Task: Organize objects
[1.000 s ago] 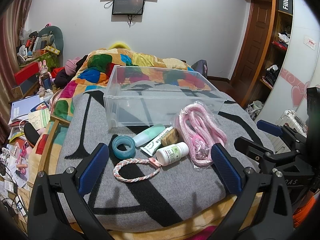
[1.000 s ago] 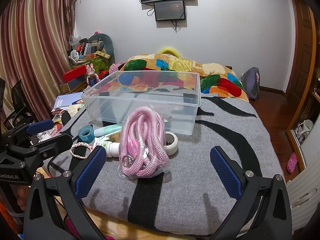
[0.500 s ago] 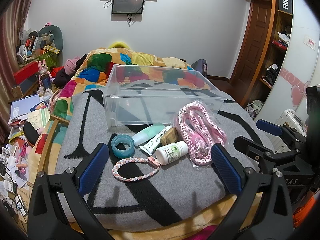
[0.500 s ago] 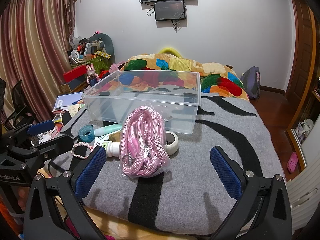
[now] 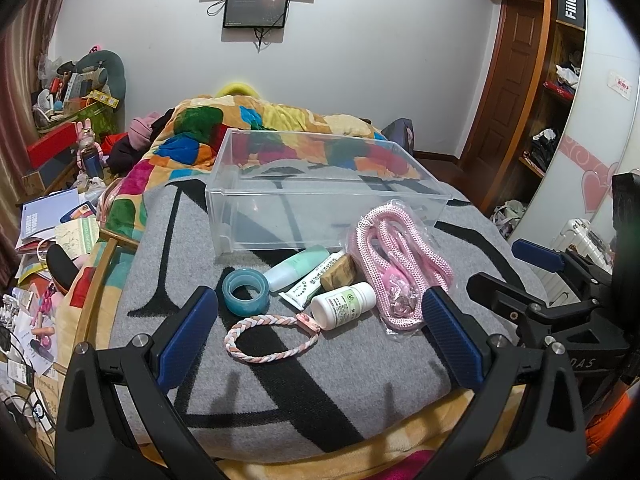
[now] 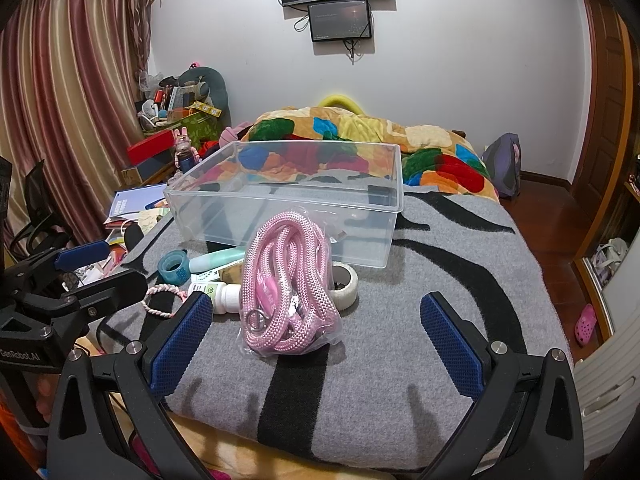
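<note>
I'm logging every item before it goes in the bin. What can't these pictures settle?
- White tape roll: hidden behind the bagged pink rope in the left wrist view; partly covered in the right.
- Tube and pill bottle print: too small to read.
- Brown item: mostly covered, unidentifiable.

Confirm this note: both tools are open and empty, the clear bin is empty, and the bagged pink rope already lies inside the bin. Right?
One error. The bagged pink rope is not inside the clear bin; it lies on the grey blanket in front of it, as the right wrist view shows. The rest holds: left tool and right tool are open and empty, and the bin is empty.
</note>
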A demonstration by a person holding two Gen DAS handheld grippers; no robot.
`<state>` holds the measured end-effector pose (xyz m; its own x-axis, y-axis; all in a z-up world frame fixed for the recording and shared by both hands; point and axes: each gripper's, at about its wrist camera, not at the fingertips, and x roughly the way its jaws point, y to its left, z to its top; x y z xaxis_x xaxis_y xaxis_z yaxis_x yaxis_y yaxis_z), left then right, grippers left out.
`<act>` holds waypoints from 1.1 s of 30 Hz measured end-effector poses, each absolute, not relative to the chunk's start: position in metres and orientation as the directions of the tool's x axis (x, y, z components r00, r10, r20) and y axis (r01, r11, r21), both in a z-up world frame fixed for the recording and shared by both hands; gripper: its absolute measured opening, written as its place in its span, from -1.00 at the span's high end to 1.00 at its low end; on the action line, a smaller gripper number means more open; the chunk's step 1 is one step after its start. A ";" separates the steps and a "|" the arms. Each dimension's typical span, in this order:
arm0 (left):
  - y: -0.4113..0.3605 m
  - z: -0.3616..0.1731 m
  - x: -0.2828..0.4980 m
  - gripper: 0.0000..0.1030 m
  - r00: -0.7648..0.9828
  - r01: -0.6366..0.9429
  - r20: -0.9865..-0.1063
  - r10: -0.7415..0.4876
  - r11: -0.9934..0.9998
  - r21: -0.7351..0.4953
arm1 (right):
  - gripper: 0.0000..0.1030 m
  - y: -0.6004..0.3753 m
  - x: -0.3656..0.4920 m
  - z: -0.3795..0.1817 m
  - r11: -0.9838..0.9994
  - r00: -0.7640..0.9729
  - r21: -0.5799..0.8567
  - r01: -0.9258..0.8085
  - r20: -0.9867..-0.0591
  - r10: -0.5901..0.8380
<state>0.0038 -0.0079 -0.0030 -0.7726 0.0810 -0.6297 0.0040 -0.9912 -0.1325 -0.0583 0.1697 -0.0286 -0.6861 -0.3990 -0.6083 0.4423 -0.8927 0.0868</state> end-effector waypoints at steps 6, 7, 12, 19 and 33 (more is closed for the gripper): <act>-0.008 -0.003 0.004 -1.00 -0.772 0.003 -0.630 0.084 -0.991 -0.135 | -1.00 0.170 -0.059 -0.028 -0.893 -0.686 0.086 0.443 -0.609 -0.399; -0.008 -0.003 0.004 -1.00 -0.772 0.002 -0.630 0.085 -0.991 -0.136 | -1.00 0.170 -0.059 -0.028 -0.893 -0.686 0.086 0.443 -0.608 -0.399; -0.008 -0.003 0.003 -1.00 -0.771 0.001 -0.631 0.089 -0.990 -0.141 | -1.00 0.169 -0.058 -0.028 -0.894 -0.687 0.085 0.440 -0.609 -0.396; -0.021 -0.004 0.000 -1.00 -0.767 0.030 -0.640 0.050 -0.993 -0.114 | -1.00 0.164 -0.065 -0.028 -0.891 -0.671 0.095 0.445 -0.624 -0.402; -0.061 -0.063 -0.023 -0.29 -0.617 0.092 -0.786 0.047 -0.987 -0.132 | -0.98 0.136 -0.112 -0.055 -0.879 -0.567 0.132 0.458 -0.718 -0.403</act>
<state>-0.0225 -0.0614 -0.0631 -0.6170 0.0473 -0.7856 0.0923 -0.9869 -0.1320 -0.1118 0.1365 -0.0549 -0.5670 -0.4031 -0.7184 0.4577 -0.8792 0.1321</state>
